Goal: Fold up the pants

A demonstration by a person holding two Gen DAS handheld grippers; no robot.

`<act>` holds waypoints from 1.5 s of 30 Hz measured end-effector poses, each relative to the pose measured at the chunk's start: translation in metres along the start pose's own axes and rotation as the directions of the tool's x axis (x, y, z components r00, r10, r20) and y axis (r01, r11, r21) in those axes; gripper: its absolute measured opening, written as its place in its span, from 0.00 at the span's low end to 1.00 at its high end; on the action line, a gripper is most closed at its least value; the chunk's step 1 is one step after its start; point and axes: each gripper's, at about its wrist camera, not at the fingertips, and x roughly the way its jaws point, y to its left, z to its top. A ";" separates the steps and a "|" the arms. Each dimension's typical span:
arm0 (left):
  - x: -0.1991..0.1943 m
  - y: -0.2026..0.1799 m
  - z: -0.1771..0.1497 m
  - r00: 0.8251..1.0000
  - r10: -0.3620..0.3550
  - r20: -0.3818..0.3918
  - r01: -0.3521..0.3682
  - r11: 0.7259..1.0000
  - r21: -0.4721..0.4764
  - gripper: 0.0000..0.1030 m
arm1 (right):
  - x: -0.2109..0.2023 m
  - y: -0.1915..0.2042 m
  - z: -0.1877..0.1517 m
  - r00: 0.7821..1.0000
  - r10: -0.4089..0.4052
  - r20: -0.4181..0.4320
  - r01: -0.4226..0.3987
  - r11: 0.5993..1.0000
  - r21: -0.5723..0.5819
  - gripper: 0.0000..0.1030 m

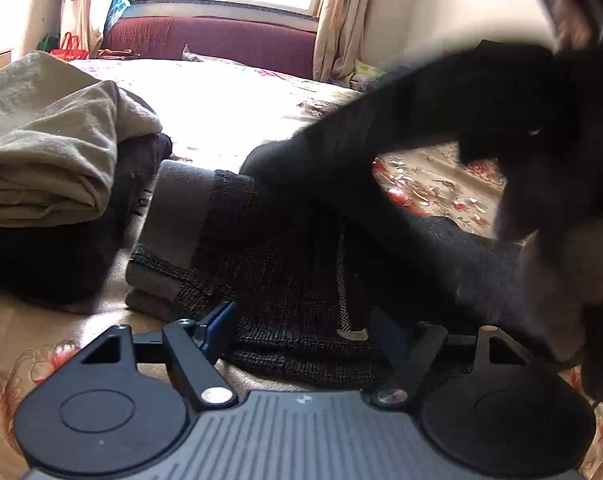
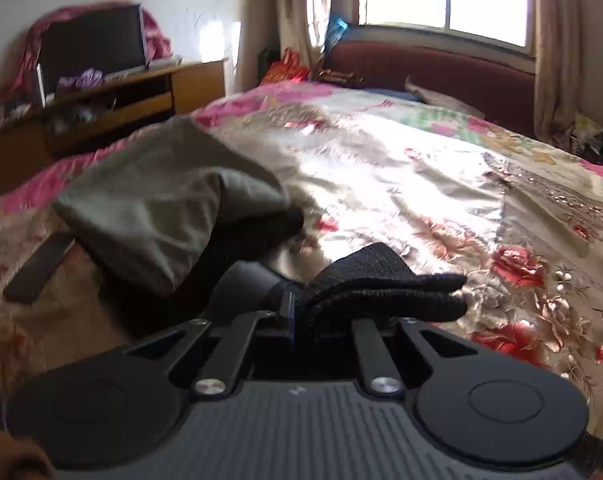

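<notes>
The dark knitted pants point(image 1: 285, 264) lie on the flowered bedspread point(image 1: 433, 184), just ahead of the left gripper point(image 1: 301, 332) and partly between its fingers, already doubled over so that the grey waistband point(image 1: 177, 212) sits at the left end of the bundle beside a stack of folded clothes, a beige piece point(image 1: 49, 140) on top of a dark one. The left gripper stands wide apart, its blue pads on either side of the near edge of the fabric without pressing it, so it holds nothing. The right gripper point(image 2: 301, 316) is nearly closed and pinches a thick fold of the same dark knit, whose doubled end point(image 2: 401, 288) sticks out to the right past the fingers above the bedspread; in the left view a dark, blurred stretch of cloth runs from the bundle up to the right, which looks like the part the right hand has lifted. The long axis of the bundle runs left to right across the left gripper's view, from waistband to the raised end. Judging from this, the coming move turns on carrying the raised end leftward over the bundle toward the waistband, and the right hand, already gripping it, is the one placed to do so, while the open left gripper is nearer the resting part and could steady it
</notes>
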 end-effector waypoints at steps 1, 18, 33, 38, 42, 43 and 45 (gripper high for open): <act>-0.001 0.002 -0.001 1.000 0.002 -0.002 -0.002 1.000 -0.007 0.84 | 0.001 0.007 -0.003 1.000 -0.013 0.000 0.013 0.999 -0.045 0.12; -0.013 0.004 -0.002 1.000 0.028 -0.013 -0.029 0.998 -0.050 0.85 | -0.017 0.035 -0.007 0.994 -0.034 0.103 0.064 0.949 -0.308 0.25; -0.025 0.024 -0.005 0.998 0.069 0.007 -0.067 0.986 -0.152 0.86 | -0.049 0.027 -0.019 0.987 -0.029 0.159 0.086 0.928 -0.362 0.38; -0.031 0.021 -0.003 0.997 0.051 0.059 -0.042 0.988 -0.147 0.86 | -0.085 -0.047 -0.056 0.976 -0.205 0.069 0.212 0.970 -0.119 0.40; -0.026 0.018 -0.002 0.997 0.029 0.070 -0.020 0.991 -0.131 0.87 | -0.123 -0.123 -0.111 0.933 -0.354 -0.070 0.360 0.914 0.188 0.44; -0.022 0.016 0.000 0.998 0.026 0.059 -0.019 0.992 -0.123 0.87 | -0.133 -0.141 -0.127 0.919 -0.381 -0.104 0.395 0.878 0.273 0.44; -0.016 0.007 0.004 0.999 0.020 0.041 -0.016 0.994 -0.105 0.87 | -0.150 -0.175 -0.156 0.907 -0.393 -0.149 0.417 0.796 0.439 0.45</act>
